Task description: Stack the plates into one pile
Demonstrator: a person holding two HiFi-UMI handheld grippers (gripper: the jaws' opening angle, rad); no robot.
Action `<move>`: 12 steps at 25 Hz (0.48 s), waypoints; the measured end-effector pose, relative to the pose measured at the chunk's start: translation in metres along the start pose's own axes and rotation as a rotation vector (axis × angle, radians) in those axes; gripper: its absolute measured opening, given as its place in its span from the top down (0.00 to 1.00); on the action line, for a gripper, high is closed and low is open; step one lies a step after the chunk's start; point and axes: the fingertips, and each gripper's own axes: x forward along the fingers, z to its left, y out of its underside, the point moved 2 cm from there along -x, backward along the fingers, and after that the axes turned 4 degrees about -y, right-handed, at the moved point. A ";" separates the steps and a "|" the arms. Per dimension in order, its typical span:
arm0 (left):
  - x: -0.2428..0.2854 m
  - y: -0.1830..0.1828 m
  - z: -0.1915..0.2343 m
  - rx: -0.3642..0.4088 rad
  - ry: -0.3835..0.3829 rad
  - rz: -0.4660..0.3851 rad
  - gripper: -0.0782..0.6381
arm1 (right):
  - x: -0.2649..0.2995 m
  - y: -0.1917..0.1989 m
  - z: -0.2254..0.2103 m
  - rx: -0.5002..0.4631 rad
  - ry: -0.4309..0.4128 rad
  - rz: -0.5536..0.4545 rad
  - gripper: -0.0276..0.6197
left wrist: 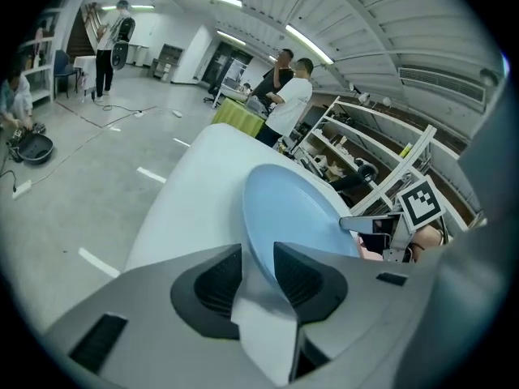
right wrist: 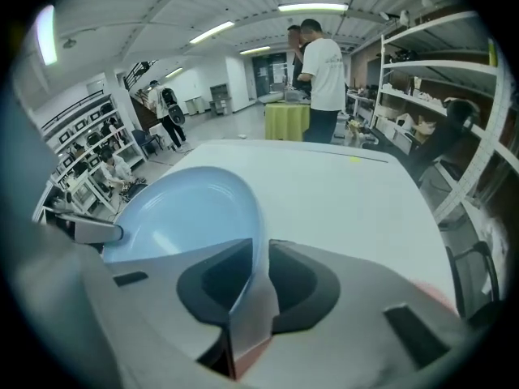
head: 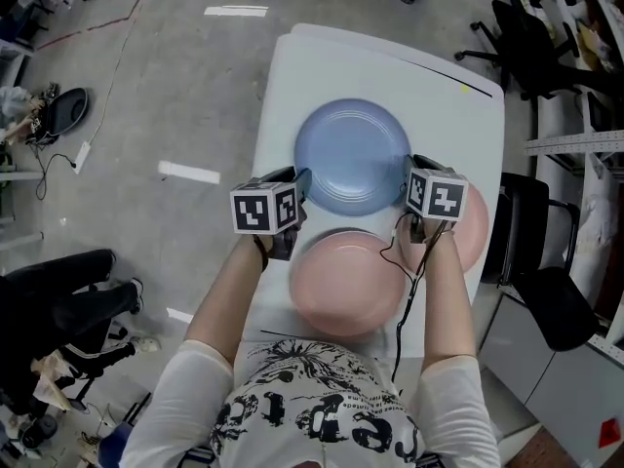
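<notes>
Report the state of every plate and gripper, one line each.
Left gripper: open, blue plate rim between its fingers.
Right gripper: fingers close about the same rim; grip unclear.
Blue plate: flat on the table.
Near pink plate: flat on the table, unstacked.
Right pink plate: on the table, partly hidden, unstacked.

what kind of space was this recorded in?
Probably a lab or workshop hall: open shelves loaded with gear, office chairs, and cables trailing over a bare floor.
</notes>
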 end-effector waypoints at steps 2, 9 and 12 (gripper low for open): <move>0.002 0.001 -0.001 -0.014 0.025 0.000 0.71 | 0.002 0.002 -0.001 0.015 -0.008 -0.002 0.86; 0.008 0.001 -0.002 -0.053 0.072 -0.015 0.76 | 0.005 0.008 0.002 0.023 -0.032 0.008 0.89; 0.000 0.006 0.001 -0.027 0.061 -0.017 0.78 | -0.004 0.015 0.011 0.032 -0.028 -0.007 0.90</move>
